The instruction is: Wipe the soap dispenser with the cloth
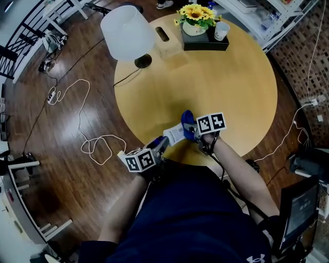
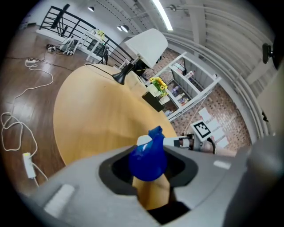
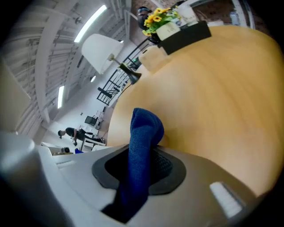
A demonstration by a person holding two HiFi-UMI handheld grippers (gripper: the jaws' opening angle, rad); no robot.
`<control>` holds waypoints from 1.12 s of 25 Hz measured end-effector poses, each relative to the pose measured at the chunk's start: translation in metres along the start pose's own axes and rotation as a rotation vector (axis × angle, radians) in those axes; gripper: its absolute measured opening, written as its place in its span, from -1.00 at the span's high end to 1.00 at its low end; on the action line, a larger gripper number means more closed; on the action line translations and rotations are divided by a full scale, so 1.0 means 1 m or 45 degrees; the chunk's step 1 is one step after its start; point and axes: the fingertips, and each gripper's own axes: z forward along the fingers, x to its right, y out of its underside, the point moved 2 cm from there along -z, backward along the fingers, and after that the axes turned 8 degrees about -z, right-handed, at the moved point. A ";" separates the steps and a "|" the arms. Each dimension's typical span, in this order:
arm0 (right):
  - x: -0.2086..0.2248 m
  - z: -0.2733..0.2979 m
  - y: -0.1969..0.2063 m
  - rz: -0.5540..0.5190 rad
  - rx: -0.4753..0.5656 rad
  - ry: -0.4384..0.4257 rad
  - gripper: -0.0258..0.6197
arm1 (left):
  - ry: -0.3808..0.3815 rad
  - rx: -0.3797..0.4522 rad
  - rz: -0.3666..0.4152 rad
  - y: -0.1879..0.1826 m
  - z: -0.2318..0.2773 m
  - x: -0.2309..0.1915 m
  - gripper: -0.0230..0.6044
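the soap dispenser (image 2: pixel 147 160) is pinched in the left claw (image 2: pixel 151 181) over the worktop (image 1: pixel 221 77) edge; the blue cloth (image 3: pixel 143 137) is clamped in the right claw (image 3: pixel 141 174), just beside it.

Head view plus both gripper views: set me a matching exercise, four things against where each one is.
Things:
1. blue-topped soap dispenser
2. dark blue woven cloth
3. white-shaded table lamp
4. yellow sunflowers in a white pot

Places:
A. on the black tray
B. in the jaws of the right gripper
C. beside the wooden tissue box
D. in the jaws of the left gripper

Pairs: 1-D, 2-B, 3-C, 4-A.
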 end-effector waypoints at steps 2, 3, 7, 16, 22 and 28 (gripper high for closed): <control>0.005 -0.007 0.000 -0.003 0.047 0.018 0.62 | -0.002 -0.009 -0.003 0.000 0.000 0.001 0.48; -0.003 -0.012 -0.002 -0.056 0.085 0.014 0.62 | -0.003 -0.012 -0.006 0.001 0.000 0.001 0.48; -0.077 -0.021 -0.002 -0.360 0.204 -0.100 0.62 | -0.008 -0.011 -0.025 0.001 -0.001 0.002 0.48; -0.076 -0.006 0.025 -0.508 0.173 -0.025 0.63 | -0.006 -0.033 -0.071 0.007 -0.001 0.001 0.47; -0.024 -0.016 0.033 -0.390 0.152 0.101 0.63 | 0.018 -0.036 -0.099 0.009 0.000 0.004 0.47; 0.011 -0.023 0.041 -0.340 0.082 0.262 0.63 | 0.022 -0.038 -0.103 0.009 0.003 0.003 0.47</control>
